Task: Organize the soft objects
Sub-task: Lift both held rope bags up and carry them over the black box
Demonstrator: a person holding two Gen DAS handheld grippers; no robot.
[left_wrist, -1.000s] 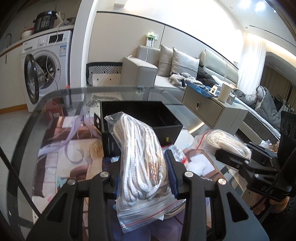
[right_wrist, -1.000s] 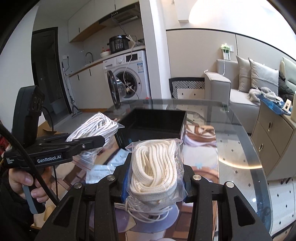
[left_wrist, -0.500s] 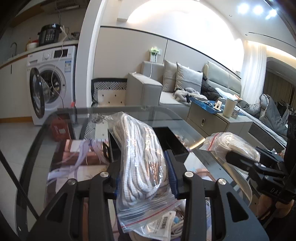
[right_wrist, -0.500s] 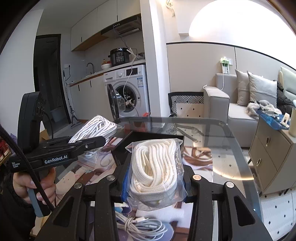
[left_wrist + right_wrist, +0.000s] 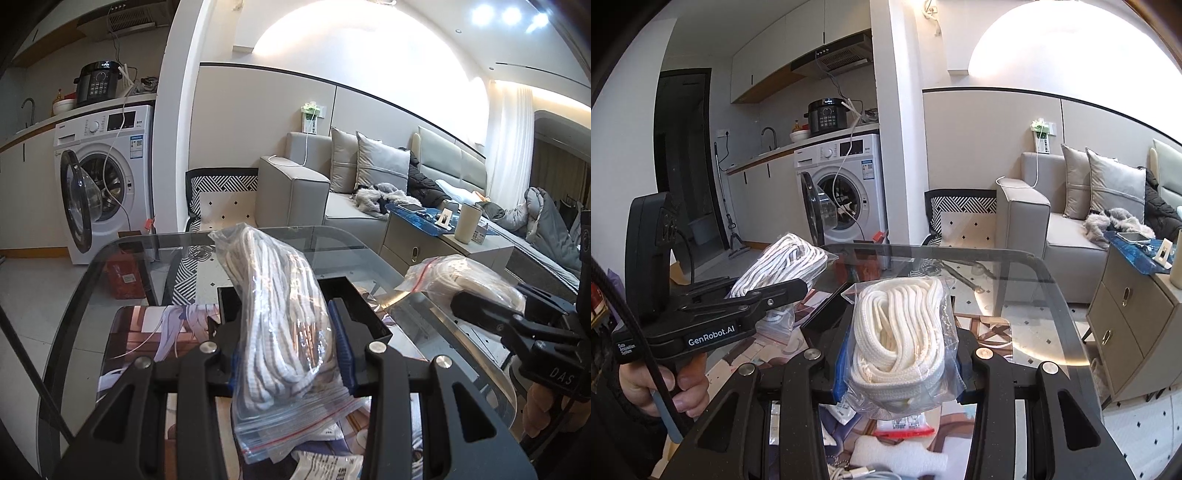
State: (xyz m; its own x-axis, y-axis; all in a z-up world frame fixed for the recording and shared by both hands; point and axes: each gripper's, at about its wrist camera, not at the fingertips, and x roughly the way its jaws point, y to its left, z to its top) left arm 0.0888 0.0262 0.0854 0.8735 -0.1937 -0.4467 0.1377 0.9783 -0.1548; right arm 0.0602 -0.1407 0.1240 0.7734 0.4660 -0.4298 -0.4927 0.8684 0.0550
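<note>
left tool (image 5: 286, 354): clamped tight on a zip bag of grey-white cord (image 5: 280, 325), blue pads squeezing it from both sides, bag standing up out of the jaws with its sealed end hanging underneath

right tool (image 5: 899, 354): same deal, clenched on a zip bag of cream rope (image 5: 901, 343), coil bulging up between the pads

where the bags are: both up in the air above the glass bench (image 5: 332, 240), neither one touching it

black box (image 5: 364, 314): open-topped, sitting on the bench right behind the grey-white bag, mostly hidden by it in the left view

under the tools: loose stuff on a printed mat (image 5: 147, 332), a labelled packet (image 5: 328, 463), a white fluffy piece (image 5: 897, 458), a red-zip bag edge (image 5: 905, 430), a bit of cable at the bottom

person: hand (image 5: 665, 384) wrapped round the left tool's handle, fingers on the trigger

background: washing machine (image 5: 846, 188) with its door open, grey sofa (image 5: 332, 192) with cushions
</note>
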